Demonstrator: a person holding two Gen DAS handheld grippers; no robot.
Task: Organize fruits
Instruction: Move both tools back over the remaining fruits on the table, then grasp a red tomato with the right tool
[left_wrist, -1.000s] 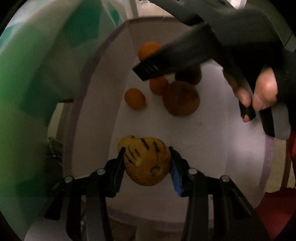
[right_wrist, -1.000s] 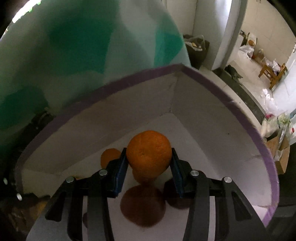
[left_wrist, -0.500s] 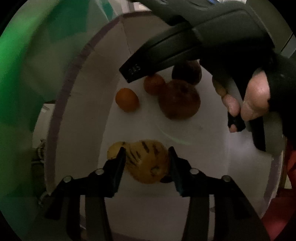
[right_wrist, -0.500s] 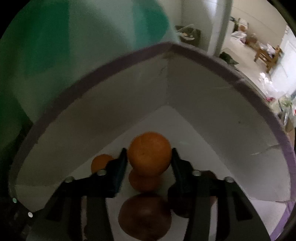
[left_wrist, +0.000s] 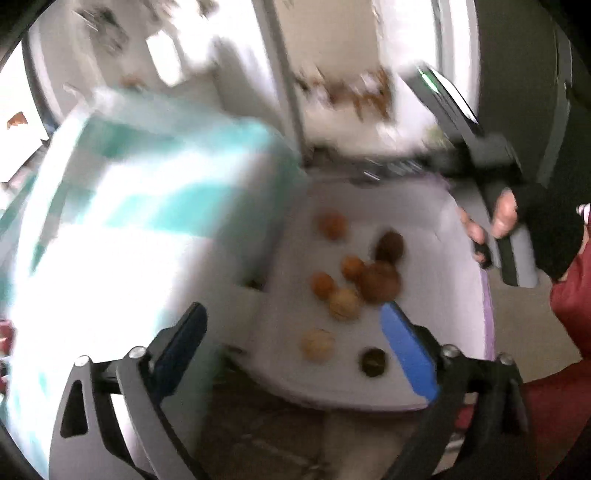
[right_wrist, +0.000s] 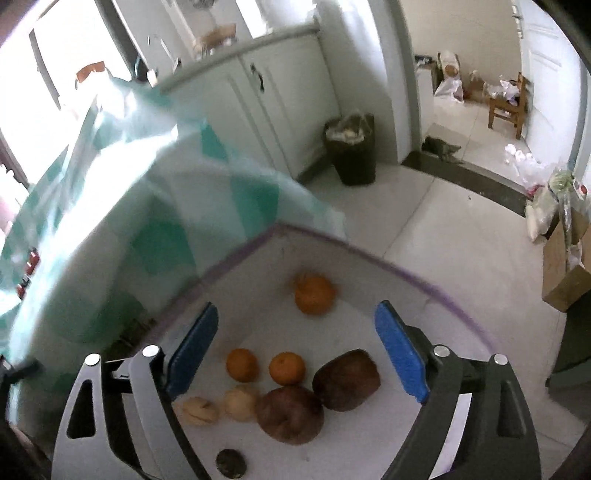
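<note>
1. Since a second ago both grippers have let go: the striped yellow fruit that sat between the left pads and the orange that sat between the right pads now lie loose in the white box
2. The left gripper is above the box, its jaws opening wide with nothing between the pads
3. The striped fruit lies on the box floor below and between its fingers, clear of both
4. The right gripper likewise has its jaws opening, holding nothing
5. The orange rests near the box's far corner, beyond the fingertips, apart from the other fruits clustered nearer the camera
</note>
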